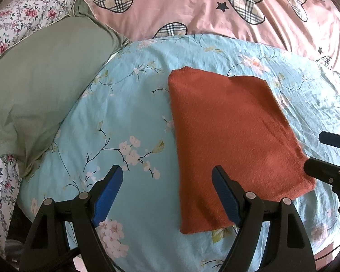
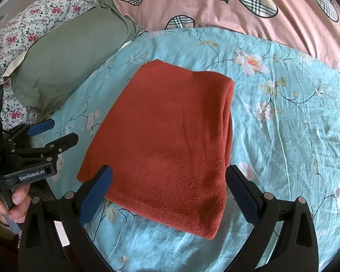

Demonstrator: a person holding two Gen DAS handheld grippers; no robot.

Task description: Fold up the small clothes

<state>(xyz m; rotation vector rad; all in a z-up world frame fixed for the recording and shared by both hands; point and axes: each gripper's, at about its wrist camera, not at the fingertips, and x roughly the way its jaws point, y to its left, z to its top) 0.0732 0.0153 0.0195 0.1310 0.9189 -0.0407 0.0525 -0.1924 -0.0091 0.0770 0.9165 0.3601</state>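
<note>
Left wrist view: the left gripper point(image 1: 167, 179) is standing wide apart, its blue pads gripping nothing. Its right-hand finger is overlapping the near left edge of the folded rust-red knit garment point(image 1: 233, 140), which is lying flat ahead and to the right of the jaws on the light blue floral sheet point(image 1: 129, 104). Whether that finger is touching the knit cannot be told. Further right, the right gripper point(image 1: 315, 151) is showing at the frame edge, just beside the garment's near right corner.

Right wrist view: the right gripper point(image 2: 170, 181) is also standing wide, the garment point(image 2: 167, 140) lying between and beyond its fingers, not pinched. To its left, the left gripper point(image 2: 61, 132) is hovering beside the garment's left edge, carried by a hand point(image 2: 11, 206) wrapping the handle. A label on that tool's body is reading "GenRobot.AI" point(image 2: 32, 176). Beyond and to the left, a grey-green pillow point(image 2: 72, 56) is resting against a rose-print quilt point(image 2: 34, 18); straight ahead, a pink cover with plaid hearts point(image 2: 260, 11) is lying past the sheet.
</note>
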